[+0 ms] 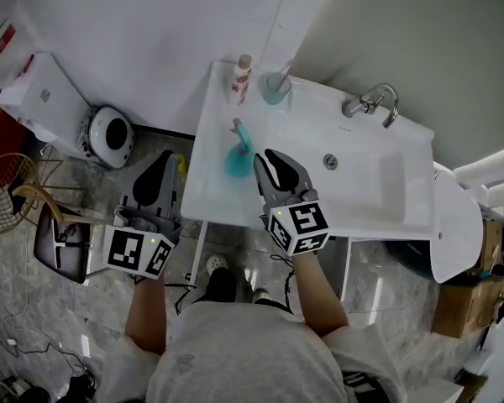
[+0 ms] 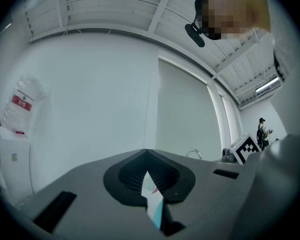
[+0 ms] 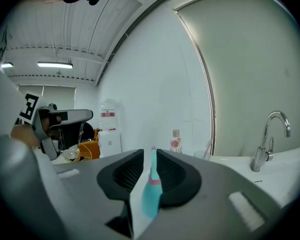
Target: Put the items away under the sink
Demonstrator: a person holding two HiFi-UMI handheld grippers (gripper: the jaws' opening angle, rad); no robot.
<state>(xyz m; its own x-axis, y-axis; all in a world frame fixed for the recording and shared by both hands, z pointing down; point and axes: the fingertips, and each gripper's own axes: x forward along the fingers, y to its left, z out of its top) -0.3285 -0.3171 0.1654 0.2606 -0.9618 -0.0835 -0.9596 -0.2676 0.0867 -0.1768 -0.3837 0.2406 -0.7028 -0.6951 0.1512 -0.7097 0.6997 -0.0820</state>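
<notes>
A teal bottle with a pink nozzle (image 1: pixel 237 154) stands on the white sink counter (image 1: pixel 210 187), left of the basin. My right gripper (image 1: pixel 274 161) hovers just right of the bottle with its jaws shut and nothing held. In the right gripper view the teal bottle (image 3: pixel 151 194) shows through the thin slit between the jaws of the right gripper (image 3: pixel 146 156). My left gripper (image 1: pixel 157 164) hangs off the counter's left edge, shut and empty; in its own view the left gripper (image 2: pixel 149 176) leaves only a sliver. A small red-labelled bottle (image 1: pixel 241 78) and a cup with a toothbrush (image 1: pixel 277 86) stand at the back.
The faucet (image 1: pixel 371 102) rises behind the basin (image 1: pixel 353 175). Left of the sink are a white box-shaped unit (image 1: pixel 42 95), a round white appliance (image 1: pixel 109 133) and a wire basket (image 1: pixel 4 191). A white toilet (image 1: pixel 455 225) stands at the right. The person's feet (image 1: pixel 223 280) are below the counter's front edge.
</notes>
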